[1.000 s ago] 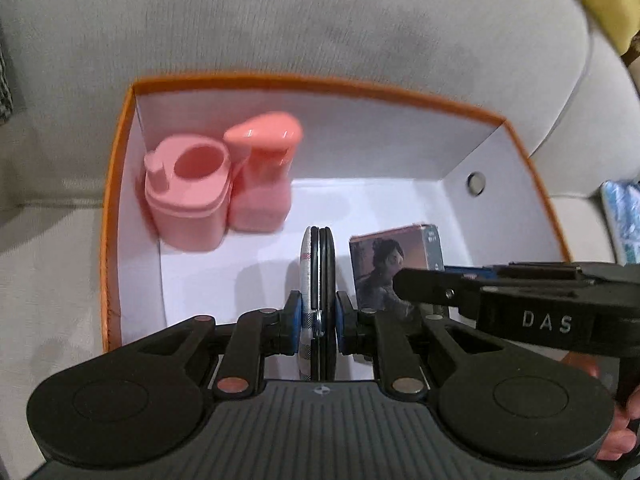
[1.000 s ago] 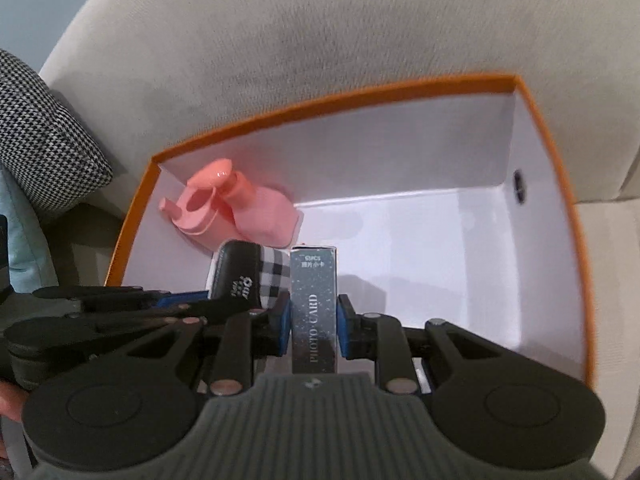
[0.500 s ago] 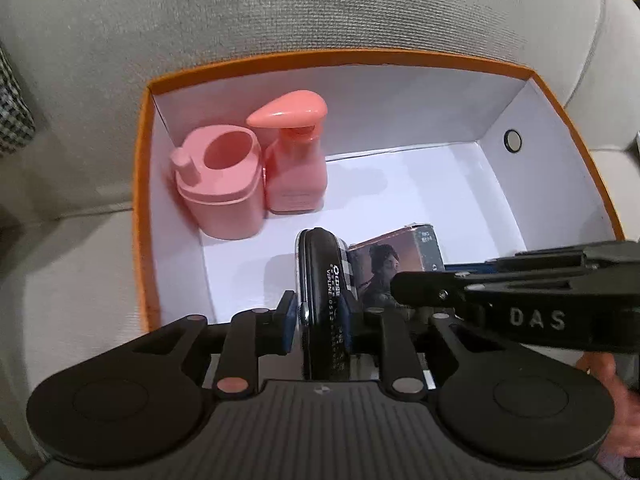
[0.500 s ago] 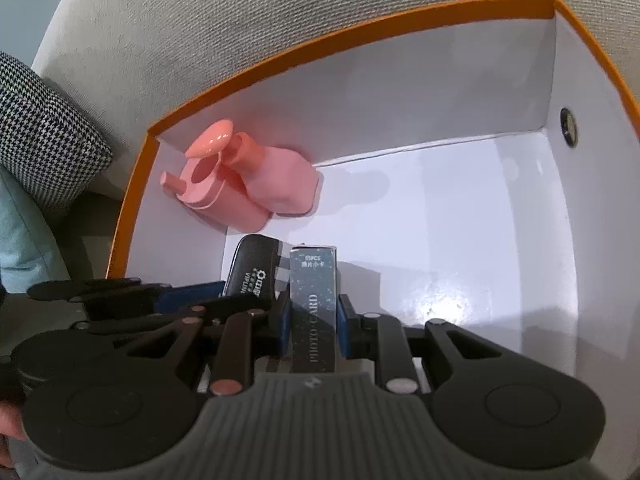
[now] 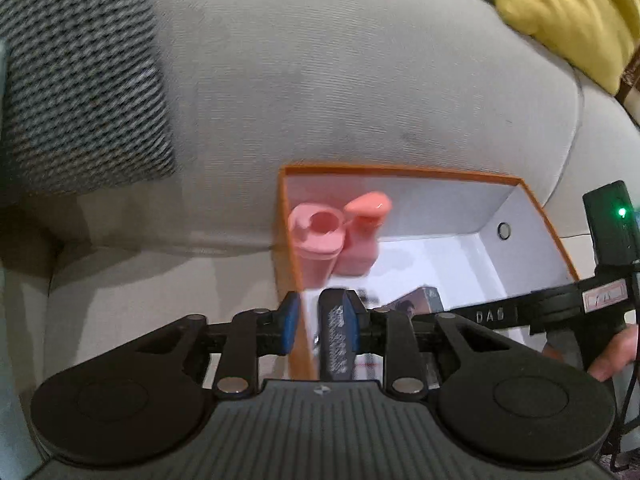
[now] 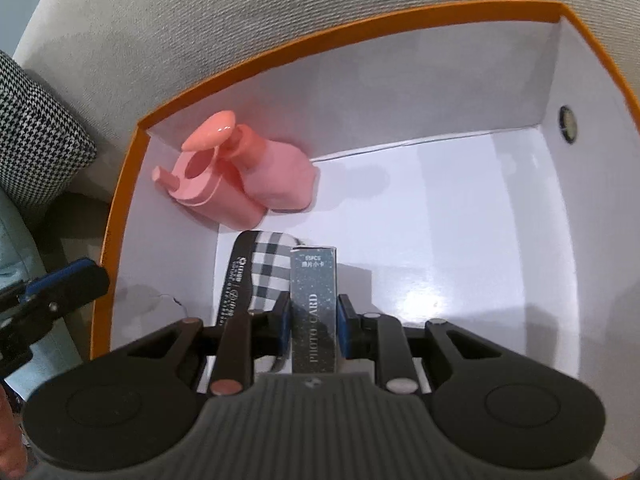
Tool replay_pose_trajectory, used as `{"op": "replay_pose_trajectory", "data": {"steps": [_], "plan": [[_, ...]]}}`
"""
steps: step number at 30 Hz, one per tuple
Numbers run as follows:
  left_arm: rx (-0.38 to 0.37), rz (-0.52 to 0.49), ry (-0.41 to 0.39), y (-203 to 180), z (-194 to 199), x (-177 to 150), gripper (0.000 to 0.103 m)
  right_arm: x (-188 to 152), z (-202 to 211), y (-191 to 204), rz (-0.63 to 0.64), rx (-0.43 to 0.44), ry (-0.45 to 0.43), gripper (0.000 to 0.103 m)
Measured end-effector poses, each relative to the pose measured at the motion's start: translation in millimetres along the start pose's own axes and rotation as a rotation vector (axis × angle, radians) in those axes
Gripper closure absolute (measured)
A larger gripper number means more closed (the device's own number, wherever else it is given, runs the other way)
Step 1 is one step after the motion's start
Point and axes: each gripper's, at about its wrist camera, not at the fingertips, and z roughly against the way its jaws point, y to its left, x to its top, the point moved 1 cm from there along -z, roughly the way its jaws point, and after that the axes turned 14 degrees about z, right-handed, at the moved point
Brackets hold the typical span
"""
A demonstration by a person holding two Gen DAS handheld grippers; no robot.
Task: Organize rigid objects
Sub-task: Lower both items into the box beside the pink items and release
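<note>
Half the orange box [image 6: 120, 216] floor, right of frame, lies bare. Two pink bottles [image 6: 256, 176] fill its upper-left corner, plaid case [image 6: 260, 268] below them. Right gripper [image 6: 314, 320] clamps the photo card box [image 6: 314, 304]; left gripper [image 5: 320, 322] opening, straddling the box wall.

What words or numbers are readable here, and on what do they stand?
"PHOTO CARD": card box, held in the right gripper.
"DAS": right gripper's arm, in the left view.
Small print on the card box's top: too small to read.
White lettering on the black case: too blurred to read.

Two pink plastic bottles [image 6: 248, 184] stand together at ten o'clock inside the orange-rimmed white cardboard box [image 6: 460, 240]. Round black checkered case [image 6: 256, 276] leans beside upright grey photo-card box [image 6: 314, 312].
</note>
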Motion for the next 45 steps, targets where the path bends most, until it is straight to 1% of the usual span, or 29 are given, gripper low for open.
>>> {"op": "replay_pose_trajectory", "data": {"steps": [3, 6, 8, 10, 13, 15, 17, 21, 27, 31, 37, 40, 45], "plan": [[-0.04, 0.031, 0.027, 12, -1, -1, 0.073, 3, -5, 7, -0.005, 0.008, -0.004, 0.079], [-0.064, 0.038, 0.042, 16, -5, -3, 0.079, 5, -11, 9, -0.034, 0.058, 0.012, 0.079], [-0.073, 0.039, 0.048, 16, -10, -4, 0.08, 7, -13, 8, -0.039, 0.05, 0.012, 0.079], [-0.077, 0.039, 0.051, 16, -15, -4, 0.08, 8, -14, 3, -0.057, 0.062, 0.006, 0.079], [-0.073, 0.042, 0.057, 12, -21, -6, 0.084, 10, -19, -3, -0.069, 0.076, 0.025, 0.079], [-0.068, 0.033, 0.052, 11, -24, -8, 0.085, 12, -19, 0, -0.023, 0.02, 0.04, 0.076], [-0.062, 0.023, 0.05, 15, -23, -10, 0.086, 13, -16, 6, 0.039, -0.045, 0.046, 0.07], [-0.059, 0.023, 0.051, 15, -22, -11, 0.086, 12, -20, 11, 0.102, -0.123, 0.089, 0.066], [-0.057, 0.024, 0.057, 17, -19, -12, 0.086, 12, -31, 13, 0.122, -0.13, 0.169, 0.06], [-0.055, 0.021, 0.052, 17, -19, -13, 0.089, 11, -32, 16, 0.119, -0.141, 0.167, 0.061], [-0.054, 0.015, 0.052, 17, -18, -13, 0.089, 12, -36, 24, 0.103, -0.129, 0.145, 0.065], [-0.051, 0.01, 0.056, 17, -18, -13, 0.089, 13, -35, 31, 0.131, -0.154, 0.139, 0.064], [-0.055, 0.011, 0.058, 16, -16, -13, 0.089, 13, -30, 30, 0.13, -0.145, 0.13, 0.064]]}}
